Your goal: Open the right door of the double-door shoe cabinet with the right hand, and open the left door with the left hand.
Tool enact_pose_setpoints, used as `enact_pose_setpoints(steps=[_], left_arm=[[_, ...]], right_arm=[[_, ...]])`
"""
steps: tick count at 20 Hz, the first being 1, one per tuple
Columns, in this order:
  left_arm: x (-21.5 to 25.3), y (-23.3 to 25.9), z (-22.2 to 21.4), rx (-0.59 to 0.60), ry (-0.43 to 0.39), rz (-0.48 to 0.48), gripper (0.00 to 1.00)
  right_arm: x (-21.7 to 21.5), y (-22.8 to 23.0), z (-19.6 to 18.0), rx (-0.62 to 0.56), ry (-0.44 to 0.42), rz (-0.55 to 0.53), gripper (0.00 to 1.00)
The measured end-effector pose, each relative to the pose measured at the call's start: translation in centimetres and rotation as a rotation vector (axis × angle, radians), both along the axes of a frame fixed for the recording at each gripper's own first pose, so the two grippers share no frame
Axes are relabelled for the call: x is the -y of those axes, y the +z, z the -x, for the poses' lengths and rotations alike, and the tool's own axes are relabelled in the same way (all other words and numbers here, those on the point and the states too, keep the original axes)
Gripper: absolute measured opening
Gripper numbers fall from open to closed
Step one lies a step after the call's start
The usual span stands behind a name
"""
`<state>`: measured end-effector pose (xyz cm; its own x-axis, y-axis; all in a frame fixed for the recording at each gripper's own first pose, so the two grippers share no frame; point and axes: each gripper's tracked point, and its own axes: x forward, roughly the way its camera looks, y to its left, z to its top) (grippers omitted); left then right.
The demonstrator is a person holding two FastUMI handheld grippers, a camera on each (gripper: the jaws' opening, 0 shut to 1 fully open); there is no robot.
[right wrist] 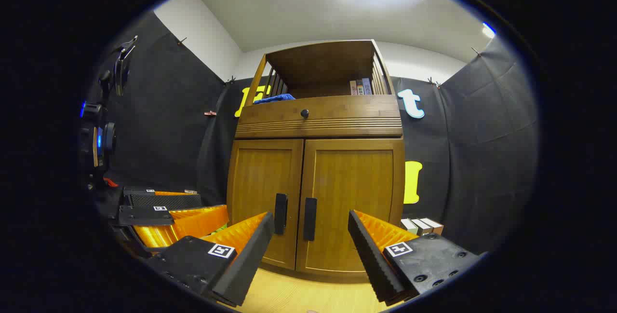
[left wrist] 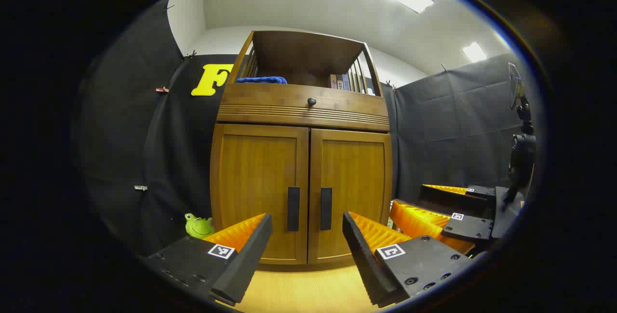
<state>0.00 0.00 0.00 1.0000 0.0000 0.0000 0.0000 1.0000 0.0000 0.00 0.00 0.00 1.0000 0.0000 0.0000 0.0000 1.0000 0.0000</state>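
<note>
The shoe cabinet (left wrist: pixel 303 178) stands at the centre of the left gripper view with both doors shut; the left door (left wrist: pixel 260 192) and right door (left wrist: pixel 352 192) meet in the middle, their two dark handles (left wrist: pixel 293 209) side by side; the left gripper (left wrist: pixel 307 236) sits low in the frame, fingers wide and holding nothing; in the right gripper view the right gripper (right wrist: pixel 311 240) is likewise spread and empty before the cabinet; a green toy frog (left wrist: pixel 198 225) sits at lower left beside the cabinet.
</note>
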Motion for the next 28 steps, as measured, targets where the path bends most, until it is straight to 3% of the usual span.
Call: enact_pose_setpoints(steps=[2, 4, 8, 9, 17, 18, 21, 28], left_arm=[[0.1, 0.0, 0.0, -0.002, 0.001, -0.004, 0.87], [0.1, -0.1, 0.0, -0.002, 0.002, -0.002, 0.91], [0.0, 0.0, 0.0, 0.006, 0.006, 0.011, 0.91], [0.0, 0.0, 0.0, 0.005, 0.006, 0.015, 0.87], [-0.4, -0.2, 0.0, 0.004, 0.009, 0.023, 0.91], [-0.5, -0.3, 0.2, 0.004, 0.01, 0.025, 0.87], [-0.8, 0.0, 0.5, 0.012, 0.01, 0.028, 0.92], [-2.3, -0.1, 1.4, 0.022, 0.022, 0.039, 0.87]], right_arm=[[0.1, 0.1, 0.0, 0.005, -0.002, -0.002, 0.97], [0.2, 0.2, 0.1, 0.011, -0.003, 0.001, 0.97], [-0.1, 0.1, 0.1, 0.01, 0.01, -0.009, 0.95], [-0.3, 0.2, 0.0, 0.012, 0.012, -0.011, 0.95], [-1.4, 0.3, -0.1, 0.019, 0.024, 0.004, 0.97], [-1.5, 0.3, -0.2, 0.019, 0.025, 0.005, 0.97], [-1.7, 0.1, -0.6, 0.015, 0.025, 0.007, 0.97], [-2.5, -0.6, -2.6, 0.004, 0.03, 0.015, 0.97]])
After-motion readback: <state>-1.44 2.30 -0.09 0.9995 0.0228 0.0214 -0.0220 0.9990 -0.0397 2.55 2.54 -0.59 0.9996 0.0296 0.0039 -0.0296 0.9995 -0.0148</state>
